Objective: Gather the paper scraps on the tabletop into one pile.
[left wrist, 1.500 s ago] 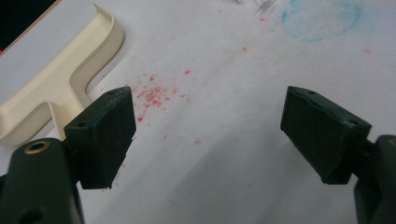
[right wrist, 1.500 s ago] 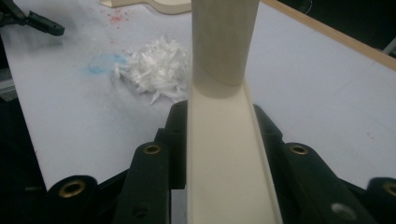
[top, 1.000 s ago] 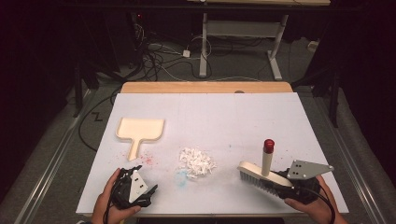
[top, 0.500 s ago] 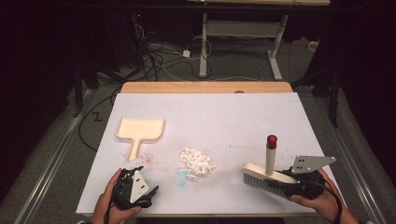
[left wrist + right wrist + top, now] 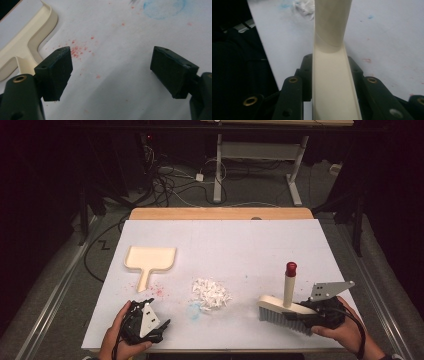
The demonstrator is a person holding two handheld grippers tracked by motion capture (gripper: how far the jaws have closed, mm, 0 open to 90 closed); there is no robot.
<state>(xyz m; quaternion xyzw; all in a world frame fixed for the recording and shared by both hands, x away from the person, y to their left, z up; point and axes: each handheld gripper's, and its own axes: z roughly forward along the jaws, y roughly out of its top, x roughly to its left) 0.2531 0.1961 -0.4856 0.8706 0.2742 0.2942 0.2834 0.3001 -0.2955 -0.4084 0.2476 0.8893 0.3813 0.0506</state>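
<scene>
While the right gripper (image 5: 300,316) clamps the cream brush (image 5: 280,307) by its block, handle upright with a red cap | left gripper (image 5: 159,329) spread wide, grasping nothing, low over the white table (image 5: 240,245) | dustpan (image 5: 149,260) ahead-left of it | white scrap pile (image 5: 211,292) between the two grippers

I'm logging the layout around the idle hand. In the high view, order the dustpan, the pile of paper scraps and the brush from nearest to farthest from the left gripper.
From the left gripper:
1. Dustpan, just ahead, handle pointing toward it.
2. Paper scraps, mid-table, to its right.
3. Brush, far right, clamped in the right gripper.
The first two are fairly close.
</scene>
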